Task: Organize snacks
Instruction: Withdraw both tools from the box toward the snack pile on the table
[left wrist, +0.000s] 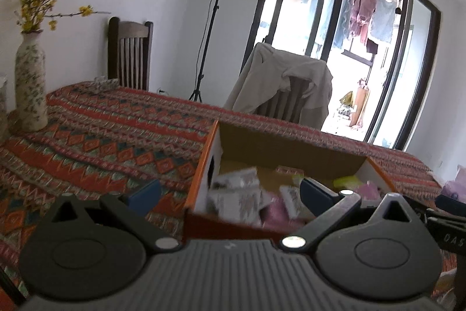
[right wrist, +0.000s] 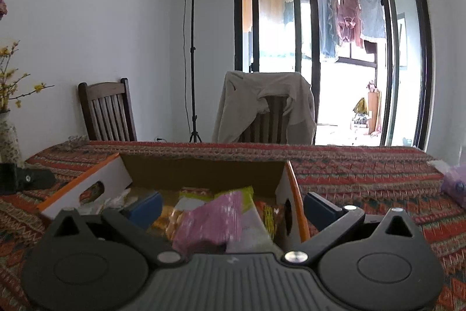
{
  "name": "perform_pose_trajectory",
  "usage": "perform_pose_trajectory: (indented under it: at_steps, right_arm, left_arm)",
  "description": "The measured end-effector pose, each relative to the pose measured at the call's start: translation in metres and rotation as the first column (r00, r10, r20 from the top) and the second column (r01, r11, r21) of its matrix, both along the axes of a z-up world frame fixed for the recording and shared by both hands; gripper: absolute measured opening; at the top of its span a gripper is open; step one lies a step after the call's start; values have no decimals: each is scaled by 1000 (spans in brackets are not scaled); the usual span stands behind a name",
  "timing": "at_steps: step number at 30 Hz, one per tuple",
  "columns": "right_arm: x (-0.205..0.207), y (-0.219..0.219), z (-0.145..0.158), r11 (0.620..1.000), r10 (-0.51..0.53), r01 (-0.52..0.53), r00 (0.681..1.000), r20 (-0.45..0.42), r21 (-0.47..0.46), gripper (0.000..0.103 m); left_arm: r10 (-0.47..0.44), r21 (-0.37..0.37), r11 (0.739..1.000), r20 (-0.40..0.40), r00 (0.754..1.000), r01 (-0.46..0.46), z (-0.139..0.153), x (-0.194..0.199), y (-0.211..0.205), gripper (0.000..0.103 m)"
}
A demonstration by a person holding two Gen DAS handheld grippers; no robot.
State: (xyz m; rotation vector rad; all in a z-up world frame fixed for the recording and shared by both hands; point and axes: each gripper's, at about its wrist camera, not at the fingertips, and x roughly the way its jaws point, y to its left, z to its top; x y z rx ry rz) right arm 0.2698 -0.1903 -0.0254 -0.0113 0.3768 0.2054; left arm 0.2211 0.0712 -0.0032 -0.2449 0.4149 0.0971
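With both the left tongs (left wrist: 230, 196) and right tongs (right wrist: 233, 204) spread empty, the cardboard box (right wrist: 201, 174) could be snagged and its snack packets (right wrist: 209, 220) spilled.

One cardboard box (right wrist: 204, 171), two chairs (right wrist: 107, 112), one vase (left wrist: 30, 83), one lamp stand (right wrist: 192, 48), two tools (right wrist: 233, 209).

Box (right wrist: 204, 171) open-topped, crowded with snacks (right wrist: 209, 220)

home dining room — chairs (right wrist: 107, 112) | tablecloth (left wrist: 102, 142) | balcony laundry (right wrist: 346, 16)
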Motion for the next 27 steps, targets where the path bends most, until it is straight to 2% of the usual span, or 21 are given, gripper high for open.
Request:
perform_pose_trajectory:
  at_steps: [17,24,27]
  right_arm:
    - [-59,-15,-24,1000,27,-27,996,-83,1,103]
    - [-70,-12,-39,999,31,-34,990,-135,-20,103]
    - [-71,-10,-45,999,28,-34,987,-159,-34,103]
  left_arm:
    - [14,4,1000,-57,998,-14,-30,-69,10,103]
    - [31,25,999,-70,997,-29,-50,-77,17,103]
    - [35,12,999,-80,996,-34,-58,-74,20,103]
